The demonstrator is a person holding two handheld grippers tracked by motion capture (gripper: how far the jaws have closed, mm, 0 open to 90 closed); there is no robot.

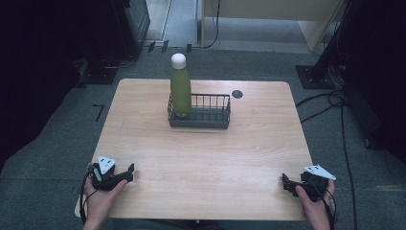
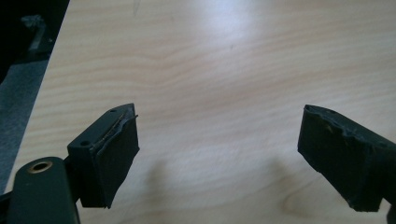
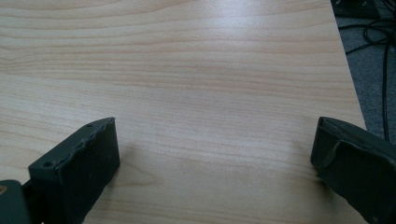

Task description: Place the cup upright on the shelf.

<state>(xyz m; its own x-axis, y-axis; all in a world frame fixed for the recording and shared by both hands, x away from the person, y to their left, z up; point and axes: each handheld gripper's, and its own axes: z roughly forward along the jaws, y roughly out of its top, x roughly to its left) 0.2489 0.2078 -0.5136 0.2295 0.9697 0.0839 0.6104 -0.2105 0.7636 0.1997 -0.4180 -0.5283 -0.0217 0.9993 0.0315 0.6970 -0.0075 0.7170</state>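
A green bottle [image 1: 180,92] with a white cap stands upright in the left end of a black wire basket [image 1: 209,111] at the back middle of the wooden table [image 1: 201,158]. My left gripper [image 1: 128,173] rests low at the table's front left corner, held in a hand. Its jaws stand apart over bare wood with nothing between them [image 2: 217,149]. My right gripper [image 1: 286,183] sits at the front right corner, also in a hand. In the right gripper view its jaws [image 3: 215,163] are spread wide above bare tabletop. Both grippers are far from the bottle and basket.
A round dark grommet [image 1: 237,94] is set in the table near the back right of the basket. Cables [image 1: 335,103] lie on the grey floor to the right. Dark equipment stands beyond the table's far left corner.
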